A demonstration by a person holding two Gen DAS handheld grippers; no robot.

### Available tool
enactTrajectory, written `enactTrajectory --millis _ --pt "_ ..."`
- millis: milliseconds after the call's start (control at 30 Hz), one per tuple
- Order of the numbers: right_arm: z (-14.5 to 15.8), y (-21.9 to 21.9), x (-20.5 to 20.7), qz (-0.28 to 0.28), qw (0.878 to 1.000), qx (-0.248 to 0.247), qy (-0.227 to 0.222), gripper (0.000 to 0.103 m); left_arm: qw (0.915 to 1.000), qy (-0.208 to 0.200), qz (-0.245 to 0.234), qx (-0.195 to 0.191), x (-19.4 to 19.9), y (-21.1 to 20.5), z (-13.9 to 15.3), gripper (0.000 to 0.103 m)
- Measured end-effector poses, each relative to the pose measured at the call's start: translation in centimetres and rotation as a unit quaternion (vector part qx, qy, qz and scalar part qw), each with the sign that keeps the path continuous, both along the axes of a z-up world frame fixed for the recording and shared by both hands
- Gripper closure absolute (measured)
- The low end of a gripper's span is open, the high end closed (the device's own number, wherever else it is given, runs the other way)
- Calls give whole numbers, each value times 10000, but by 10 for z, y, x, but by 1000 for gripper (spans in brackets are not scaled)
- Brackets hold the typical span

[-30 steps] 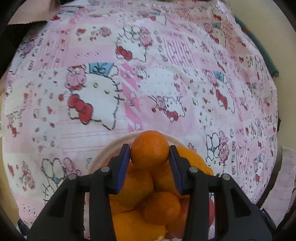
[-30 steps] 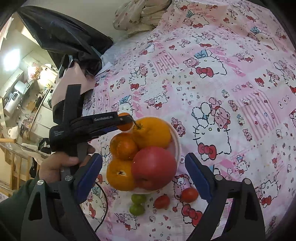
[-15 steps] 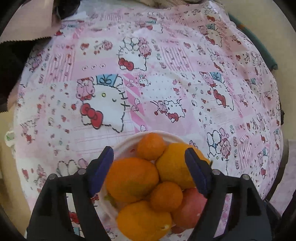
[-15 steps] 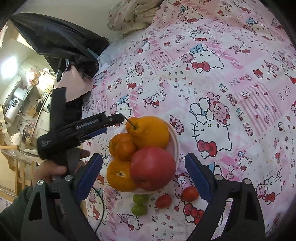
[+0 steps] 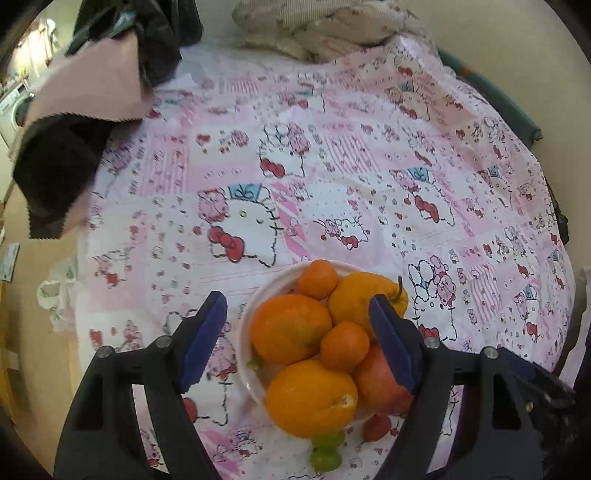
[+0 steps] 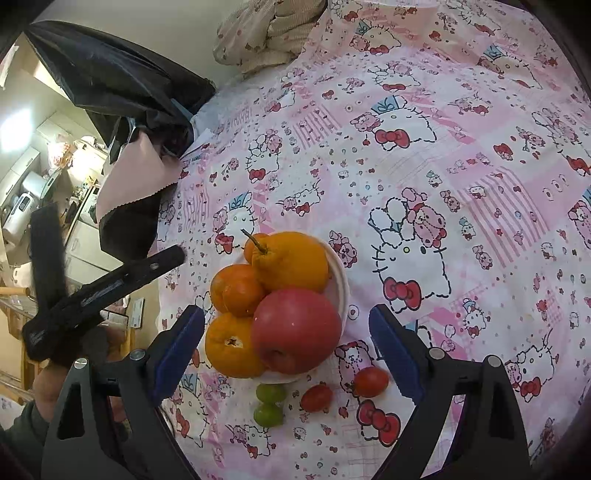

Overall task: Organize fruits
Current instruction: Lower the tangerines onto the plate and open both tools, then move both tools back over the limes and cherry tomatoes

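A white bowl [image 5: 244, 334] [image 6: 341, 291] on the pink cartoon-print cloth is heaped with several oranges, a stemmed orange [image 5: 364, 297] [image 6: 291, 260] and a red apple [image 6: 295, 328] [image 5: 380, 380]. A small mandarin [image 5: 317, 278] lies at the bowl's far edge. My left gripper [image 5: 298, 308] hangs open above the heap with nothing between its blue pads; from the right wrist it [image 6: 170, 258] shows left of the bowl, held by a hand. My right gripper [image 6: 286, 321] stands open, wide, over the near side of the bowl, empty.
Two green fruits [image 6: 269, 404] [image 5: 327, 452] and two small tomatoes [image 6: 371, 380] [image 6: 316, 397] lie on the cloth just in front of the bowl. A black and pink cloth pile [image 5: 66, 147] sits at the far left, a bundled blanket [image 5: 325, 29] at the back.
My left gripper opened and let go of the small mandarin, which now rests at the bowl's far edge; it then rose and drew back. The right gripper stayed put.
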State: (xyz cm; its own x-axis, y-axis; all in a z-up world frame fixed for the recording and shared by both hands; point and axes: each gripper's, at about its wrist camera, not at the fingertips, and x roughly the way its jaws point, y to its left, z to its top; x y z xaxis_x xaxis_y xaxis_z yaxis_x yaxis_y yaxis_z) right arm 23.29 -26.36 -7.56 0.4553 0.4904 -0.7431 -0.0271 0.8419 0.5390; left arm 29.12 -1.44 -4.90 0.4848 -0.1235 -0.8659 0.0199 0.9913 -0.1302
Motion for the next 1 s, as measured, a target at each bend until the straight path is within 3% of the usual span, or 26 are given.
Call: enactTrajectory --millis 533,600,667,1000 --pt "17 1 -25 176 9977 -463 -464 10 9977 -653 102 -139 -72 23 32 27" --pt "16 -1 -27 166 9978 -465 -445 10 9972 -724 129 -140 -81 25 34 21" --pt "15 -3 -30 148 9978 -472 -431 10 9970 -742 148 -169 -89 27 34 15" --pt "14 -16 -46 44 9972 -630 -401 10 9969 -672 414 -24 -113 28 26 14"
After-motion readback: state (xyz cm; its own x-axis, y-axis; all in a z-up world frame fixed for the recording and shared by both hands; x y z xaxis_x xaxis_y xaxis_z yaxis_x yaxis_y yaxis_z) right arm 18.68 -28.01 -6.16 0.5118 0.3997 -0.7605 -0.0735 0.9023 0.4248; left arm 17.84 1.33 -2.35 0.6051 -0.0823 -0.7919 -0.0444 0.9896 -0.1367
